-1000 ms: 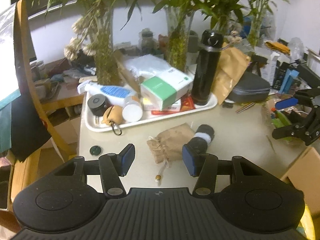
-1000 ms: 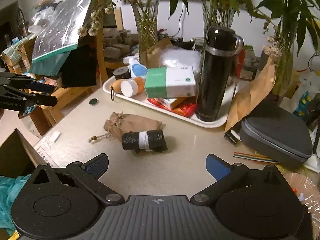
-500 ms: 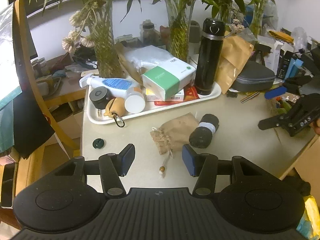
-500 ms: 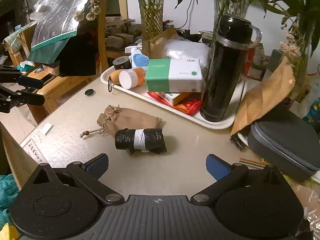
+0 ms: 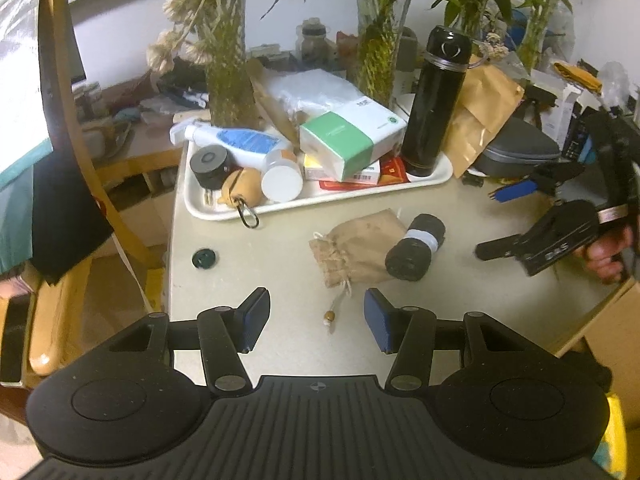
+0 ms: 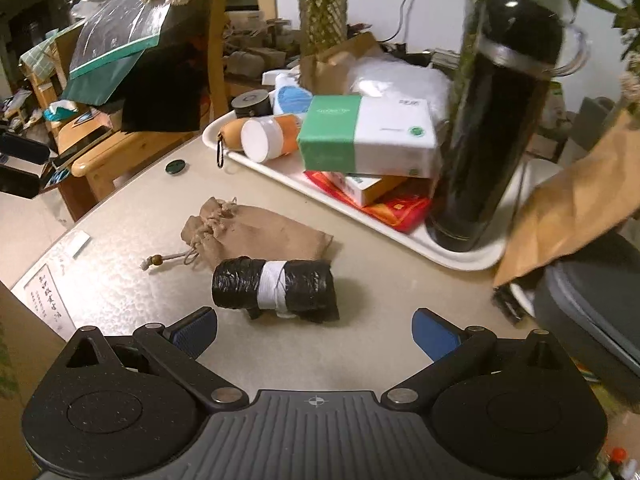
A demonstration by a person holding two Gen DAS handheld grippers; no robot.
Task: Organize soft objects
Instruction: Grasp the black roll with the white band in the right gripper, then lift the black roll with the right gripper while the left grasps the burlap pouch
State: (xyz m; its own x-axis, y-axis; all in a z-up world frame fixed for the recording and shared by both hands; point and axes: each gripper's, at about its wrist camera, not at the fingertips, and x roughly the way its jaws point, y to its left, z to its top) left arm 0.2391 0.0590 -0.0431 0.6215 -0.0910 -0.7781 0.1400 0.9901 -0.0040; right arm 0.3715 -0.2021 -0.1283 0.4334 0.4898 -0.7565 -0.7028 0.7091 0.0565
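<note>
Nothing organized yet: drawstring pouch, black roll loose on table. My left gripper, right gripper spread wide, empty.

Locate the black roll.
The black roll lies on the table, centre of the right wrist view, touching the brown pouch behind it, just ahead of the open right tool.

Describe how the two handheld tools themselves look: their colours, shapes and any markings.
The left tool and the right tool match: matte black speckled bodies with ribbed centres, a small crosshair mark, round discs on each side and silver rivets. Angular black linkages carry blue textured pads. From the left view, the right tool's side shows pale lettering, too blurred to read.
</note>
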